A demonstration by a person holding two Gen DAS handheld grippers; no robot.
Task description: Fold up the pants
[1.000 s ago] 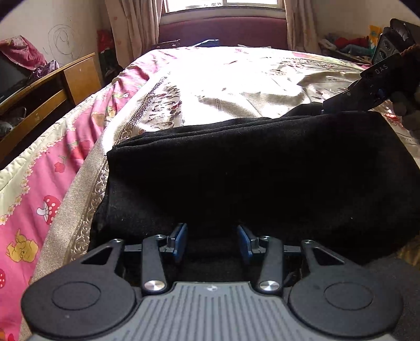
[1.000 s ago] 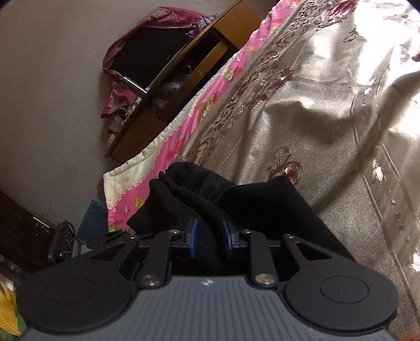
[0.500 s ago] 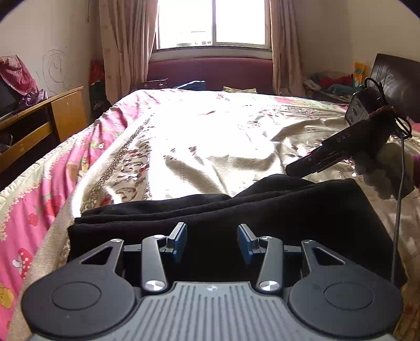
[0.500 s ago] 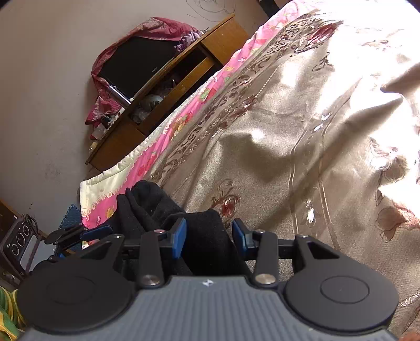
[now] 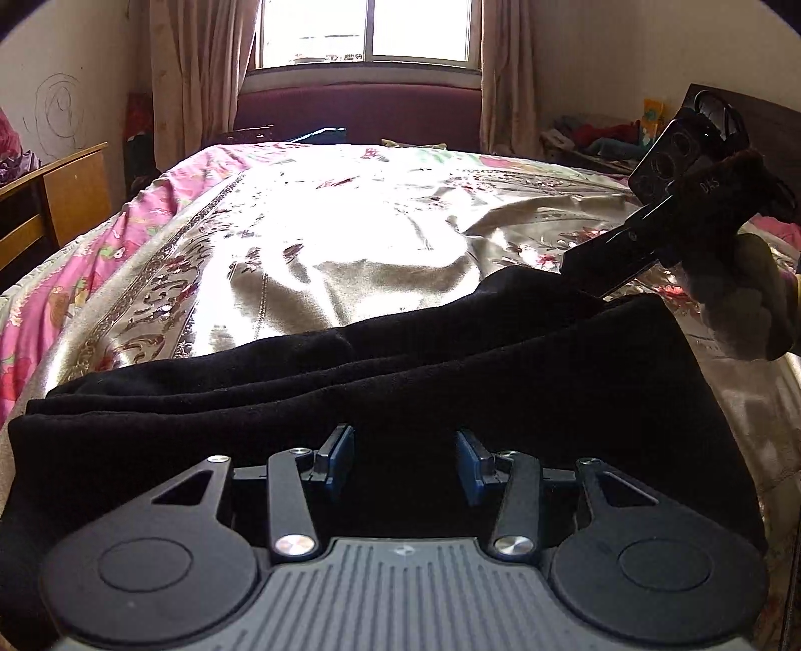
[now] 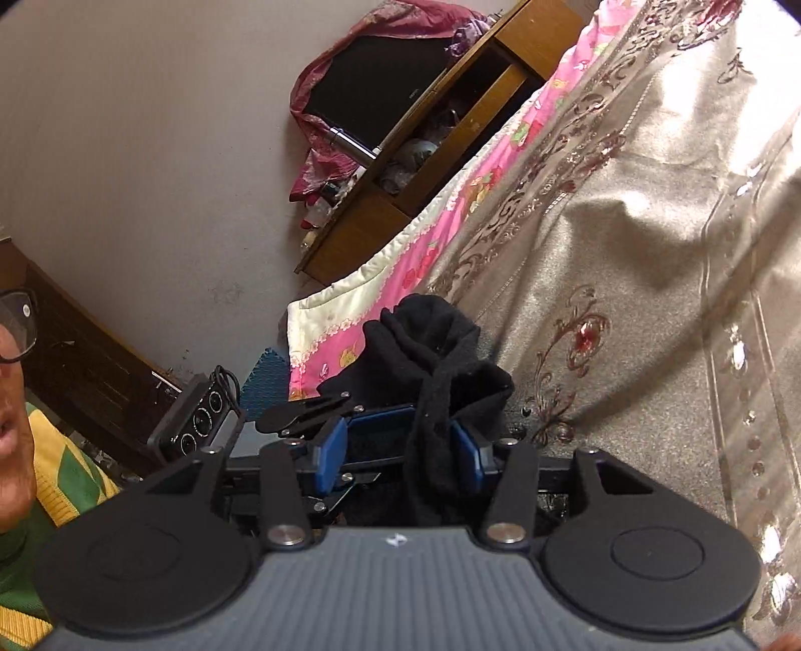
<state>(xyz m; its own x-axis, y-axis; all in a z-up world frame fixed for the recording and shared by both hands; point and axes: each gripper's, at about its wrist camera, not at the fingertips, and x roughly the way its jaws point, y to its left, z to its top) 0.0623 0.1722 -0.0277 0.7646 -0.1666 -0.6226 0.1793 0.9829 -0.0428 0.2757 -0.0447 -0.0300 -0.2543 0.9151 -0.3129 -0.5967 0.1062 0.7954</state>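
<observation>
Black pants (image 5: 400, 370) lie folded in layers on the near end of the bed, right in front of my left gripper (image 5: 406, 465). The left gripper is open, its blue pads apart over the near edge of the cloth. The right gripper (image 5: 595, 273) shows in the left wrist view at the pants' far right corner. In the right wrist view the right gripper (image 6: 398, 453) is open, with a bunch of the black pants (image 6: 440, 360) lying loose against its right pad. The left gripper (image 6: 310, 408) shows just beyond it.
The bed has a shiny beige and gold cover (image 5: 360, 240) with a pink flowered quilt (image 5: 45, 295) at its left edge. A wooden desk (image 6: 425, 165) with a dark screen stands left of the bed. A window and curtains (image 5: 365, 30) are at the far end.
The right gripper opened from shut on the pants and let the cloth go slack. The left gripper dropped low to the bed, so the pants now look flatter and lie down.
</observation>
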